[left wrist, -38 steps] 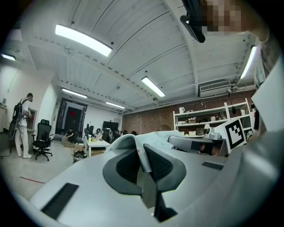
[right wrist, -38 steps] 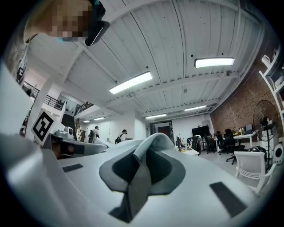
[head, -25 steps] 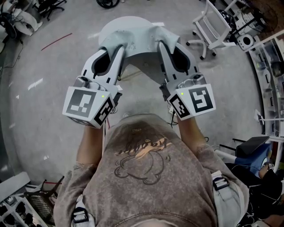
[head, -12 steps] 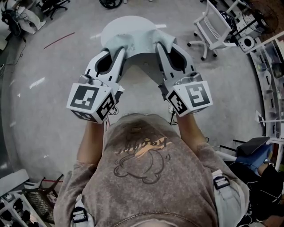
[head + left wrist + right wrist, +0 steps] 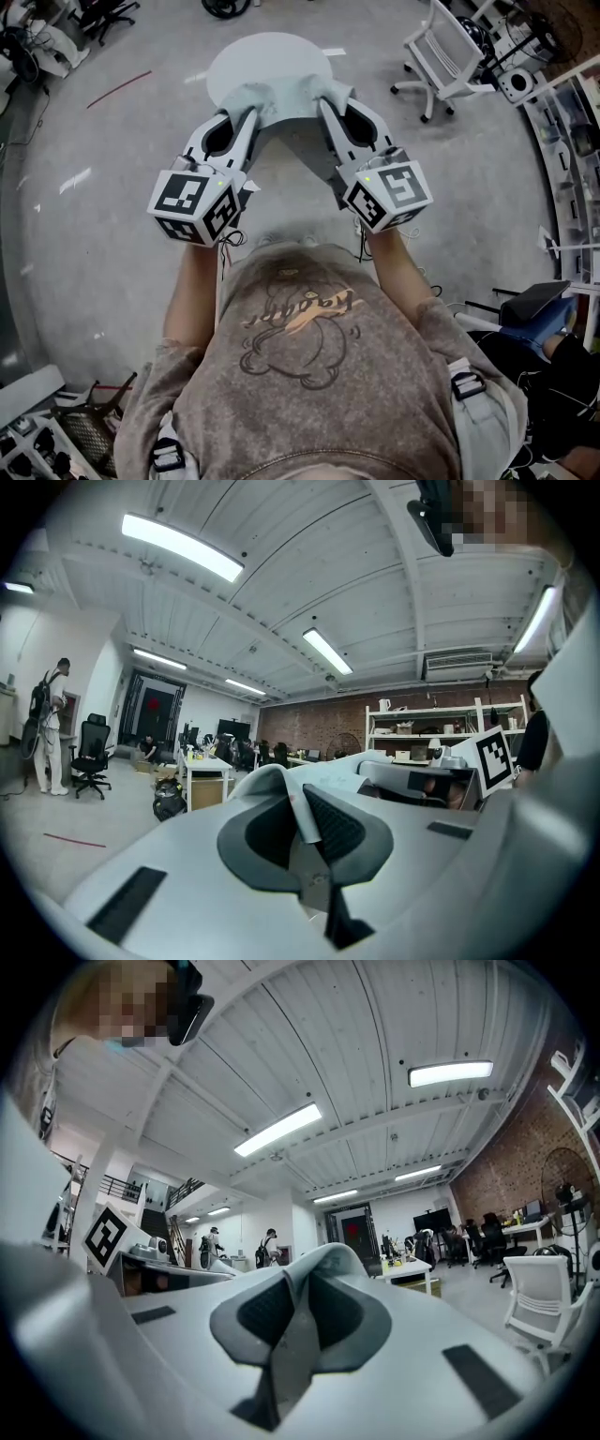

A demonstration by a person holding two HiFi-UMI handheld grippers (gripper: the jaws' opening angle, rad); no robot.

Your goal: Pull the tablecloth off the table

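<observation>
A pale grey tablecloth (image 5: 289, 120) hangs stretched between my two grippers, its far edge still lying on the near rim of the round white table (image 5: 267, 58). My left gripper (image 5: 251, 111) is shut on the cloth's left corner. My right gripper (image 5: 325, 97) is shut on its right corner. In the left gripper view a fold of cloth (image 5: 274, 782) is pinched between the dark pads of the left gripper (image 5: 298, 810). The right gripper view shows cloth (image 5: 328, 1258) bunched over the tips of the right gripper (image 5: 298, 1309). Both grippers point upward and away from me.
A white chair (image 5: 442, 54) stands right of the table on grey floor with a red line (image 5: 120, 86). Shelving and gear line the right edge (image 5: 562, 112), with more equipment at lower left (image 5: 47, 422). A person (image 5: 47, 726) stands by an office chair (image 5: 91, 754).
Both grippers have lifted and drawn back toward me with the cloth. The cloth has slid off most of the table, and more bare round top shows.
</observation>
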